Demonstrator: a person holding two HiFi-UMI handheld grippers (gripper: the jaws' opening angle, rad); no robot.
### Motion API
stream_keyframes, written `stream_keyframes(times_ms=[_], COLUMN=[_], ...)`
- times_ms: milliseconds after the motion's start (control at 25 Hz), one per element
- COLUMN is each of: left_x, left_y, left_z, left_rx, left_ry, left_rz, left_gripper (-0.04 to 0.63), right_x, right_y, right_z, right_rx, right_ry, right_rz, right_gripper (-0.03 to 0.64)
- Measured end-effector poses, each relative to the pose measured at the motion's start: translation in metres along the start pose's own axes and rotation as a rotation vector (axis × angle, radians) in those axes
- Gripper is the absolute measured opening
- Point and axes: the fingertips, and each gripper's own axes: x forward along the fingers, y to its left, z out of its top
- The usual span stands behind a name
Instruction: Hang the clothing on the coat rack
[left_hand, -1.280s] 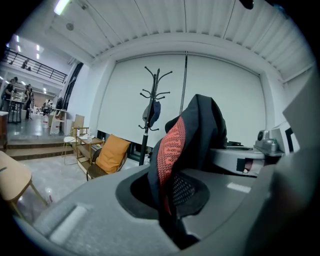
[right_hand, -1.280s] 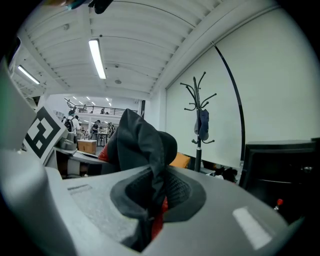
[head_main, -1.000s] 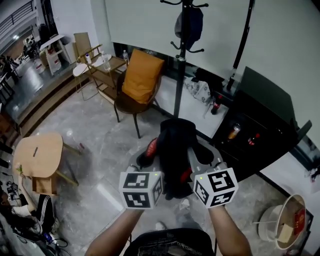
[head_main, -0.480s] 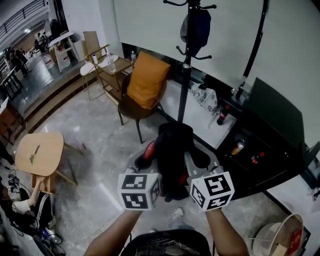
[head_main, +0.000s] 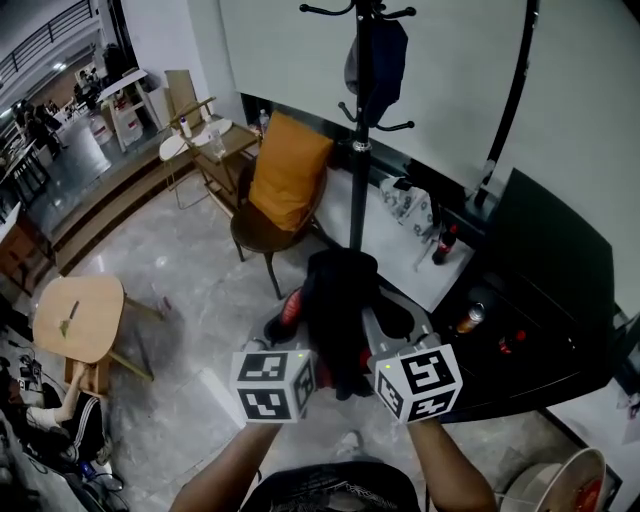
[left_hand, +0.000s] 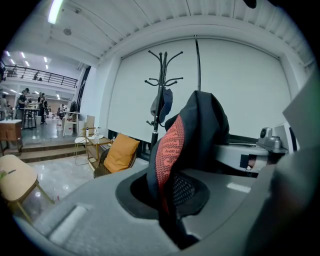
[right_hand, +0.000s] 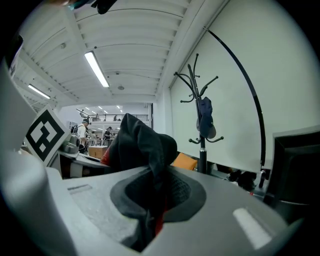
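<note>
**A:** Position of the clothing to be noted.

**B:** The clothing (head_main: 338, 300), a dark garment with a red knitted panel, is held bunched in the air between both grippers. It is carried in front of the coat rack (head_main: 357, 190) and apart from it. No hook is touched.

**A:** State of the claws?

**B:** The left gripper (left_hand: 167, 202) is clamped on a fold of fabric, its jaws almost together with cloth pinched between them. The right gripper (right_hand: 152, 207) is closed the same way on a second fold. Both are pointed toward the rack.

**A:** Handling to be expected?

**B:** The clothing is judged soft, limp and light. Some thickness is suggested, since the bundle stands up above the jaws instead of collapsing. Nothing fragile is seen. A thin pinch of knit may creep out under its own drag, so a deeper bite would be safer.

**A:** Where should hold be taken?

**B:** No collar or hanging loop can be made out in the bundle. The neckline is judged the best place. If it were gripped at two spots, an opening could be spread and lowered over a hook.

**A:** Rack condition?

**B:** A dark hanging item (head_main: 378, 55), perhaps a cap, is carried high on the pole. The lower hooks appear free. A chair (head_main: 262, 222) with an orange cushion (head_main: 288, 170) stands near the pole.
</note>
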Motion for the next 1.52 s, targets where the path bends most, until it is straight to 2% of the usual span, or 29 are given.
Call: stream_keyframes(times_ms=[320,720,1040,1520], left_x=[0.043,0.078,0.119,0.185], left_y=[-0.022,-0.032,-0.021,0.025], left_z=[0.013,0.019,0.026,0.058], left_rx=[0.014,0.026,0.025,0.035], left_ry=[0.006,0.017,0.022,0.030], left_rz=[0.018,-0.003,-0.059,-0.191], left_gripper=[0.020,0.020,0.020,0.020], right_x=[0.013,0.023,0.052,0.122], right_y=[-0.046,-0.078,-0.098,-0.114], right_z=[0.003,0.000,-0.002,0.013], right_rx=[0.009,0.022,0.014,0.017], right_ry=[-0.012,-0.010,0.004,0.018], right_rz=[0.020,0.000,-0.054,-0.198], right_gripper=[0.028,0.028,0.028,0.028])
